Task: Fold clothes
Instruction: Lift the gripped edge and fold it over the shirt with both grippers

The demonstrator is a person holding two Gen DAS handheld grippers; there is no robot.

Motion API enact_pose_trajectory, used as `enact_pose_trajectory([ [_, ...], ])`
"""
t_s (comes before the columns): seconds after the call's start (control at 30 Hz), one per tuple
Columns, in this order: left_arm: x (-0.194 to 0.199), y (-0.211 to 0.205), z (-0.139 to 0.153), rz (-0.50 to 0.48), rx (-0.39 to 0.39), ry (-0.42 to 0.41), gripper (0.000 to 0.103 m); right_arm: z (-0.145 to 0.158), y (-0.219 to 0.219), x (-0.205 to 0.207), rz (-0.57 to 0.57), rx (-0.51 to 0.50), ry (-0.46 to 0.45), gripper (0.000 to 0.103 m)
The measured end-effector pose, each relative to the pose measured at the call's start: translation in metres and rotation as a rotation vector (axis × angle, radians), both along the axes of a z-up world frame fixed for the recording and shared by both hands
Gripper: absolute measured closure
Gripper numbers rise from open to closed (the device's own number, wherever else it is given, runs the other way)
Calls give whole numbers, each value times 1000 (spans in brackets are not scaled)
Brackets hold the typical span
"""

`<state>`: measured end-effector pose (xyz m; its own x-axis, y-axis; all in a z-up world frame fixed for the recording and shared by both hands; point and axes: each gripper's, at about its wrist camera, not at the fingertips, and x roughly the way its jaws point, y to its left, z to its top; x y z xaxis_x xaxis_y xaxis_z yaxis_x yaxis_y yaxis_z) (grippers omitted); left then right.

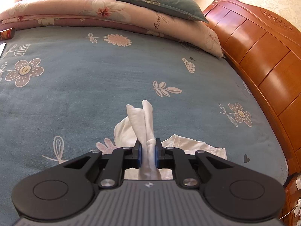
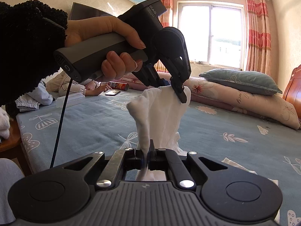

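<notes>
Blue floral bed [image 1: 79, 86] fills the frame, wooden headboard [image 1: 263, 60] curving down the right. Along the top lies a folded pink quilt [image 1: 79, 13] with a teal pillow [image 1: 160, 1] stacked on it. Far left edge, a snack can [image 1: 7, 33]. Lower centre, white garment [image 1: 195, 146] trails onto the sheet.

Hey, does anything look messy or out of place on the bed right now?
Mainly the white garment: it is bunched, pinched by both the left hand-held gripper and the right hand-held gripper, with part trailing on the blue sheet. A snack can also lies tipped on its side near the far edge.
</notes>
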<state>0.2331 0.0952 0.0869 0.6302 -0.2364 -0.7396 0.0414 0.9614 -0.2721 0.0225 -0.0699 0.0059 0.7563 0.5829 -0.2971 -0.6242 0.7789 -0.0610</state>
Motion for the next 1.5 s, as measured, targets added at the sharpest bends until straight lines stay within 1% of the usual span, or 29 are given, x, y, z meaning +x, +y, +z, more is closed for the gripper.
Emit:
enact_pose_trajectory([
  [0.1, 6, -29, 2, -27, 12, -9, 92, 0, -20, 2, -40, 16, 12, 99],
  [0.23, 12, -66, -2, -72, 9, -16, 92, 2, -48, 5, -92, 45, 37, 99],
  [0.3, 17, -90, -7, -104, 33, -7, 92, 1, -61, 6, -117, 55, 51, 99],
  [0.47, 26, -147, -29, -170, 69, 10, 92, -7, -89, 9, -187, 84, 99, 99],
  [0.57, 29, -175, -46, -203, 99, 26, 92, -14, -102, 13, -211, 126, 158, 98],
  [0.67, 31, -200, -67, -229, 150, 40, 92, -23, -116, 18, -235, 163, 216, 98],
  [0.8, 30, -218, -82, -236, 180, 36, 92, -36, -135, 26, -259, 236, 299, 98],
  [0.93, 29, -239, -85, -262, 262, 6, 92, -45, -152, 35, -267, 328, 382, 97],
  [1.0, 30, -245, -88, -266, 269, 8, 91, -51, -160, 38, -277, 363, 417, 97],
  [1.2, 32, -268, -100, -298, 309, 5, 91, -55, -173, 39, -312, 390, 433, 97],
  [1.37, 32, -283, -109, -330, 313, 0, 91, -57, -176, 35, -353, 367, 428, 94],
  [1.43, 32, -288, -115, -338, 328, -1, 90, -58, -176, 35, -377, 357, 440, 93],
  [1.47, 33, -291, -118, -337, 335, -4, 90, -60, -176, 37, -382, 353, 449, 91],
  [1.5, 34, -292, -121, -339, 336, -2, 88, -62, -176, 38, -388, 356, 459, 89],
])
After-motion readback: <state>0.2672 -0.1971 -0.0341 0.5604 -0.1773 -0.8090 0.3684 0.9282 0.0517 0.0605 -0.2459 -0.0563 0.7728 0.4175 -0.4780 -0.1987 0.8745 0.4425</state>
